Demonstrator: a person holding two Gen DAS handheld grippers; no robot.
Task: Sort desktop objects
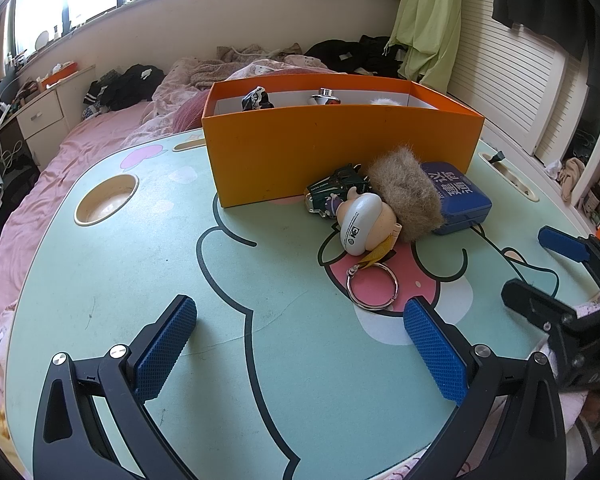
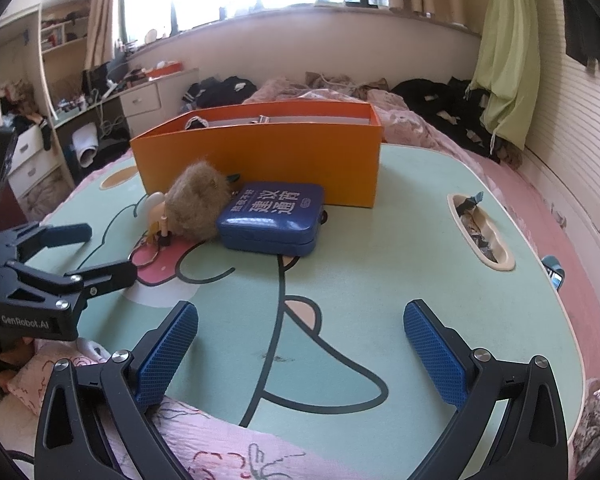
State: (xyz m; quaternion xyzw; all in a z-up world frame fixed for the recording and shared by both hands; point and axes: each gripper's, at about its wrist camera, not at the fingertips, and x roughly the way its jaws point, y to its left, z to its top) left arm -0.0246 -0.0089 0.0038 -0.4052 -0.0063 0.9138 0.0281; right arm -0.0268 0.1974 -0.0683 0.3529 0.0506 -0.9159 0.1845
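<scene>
An orange box stands at the back of the green cartoon table; it also shows in the right wrist view. In front of it lie a doll keychain with a metal ring, a brown fur ball, a dark green small item and a blue tin. The tin and fur ball show in the right wrist view too. My left gripper is open and empty, short of the keychain. My right gripper is open and empty, short of the tin.
The box holds a few small items. The table has a round cup hole at left and a long slot at right. A bed with pink sheets surrounds the table. The other gripper shows at the right edge.
</scene>
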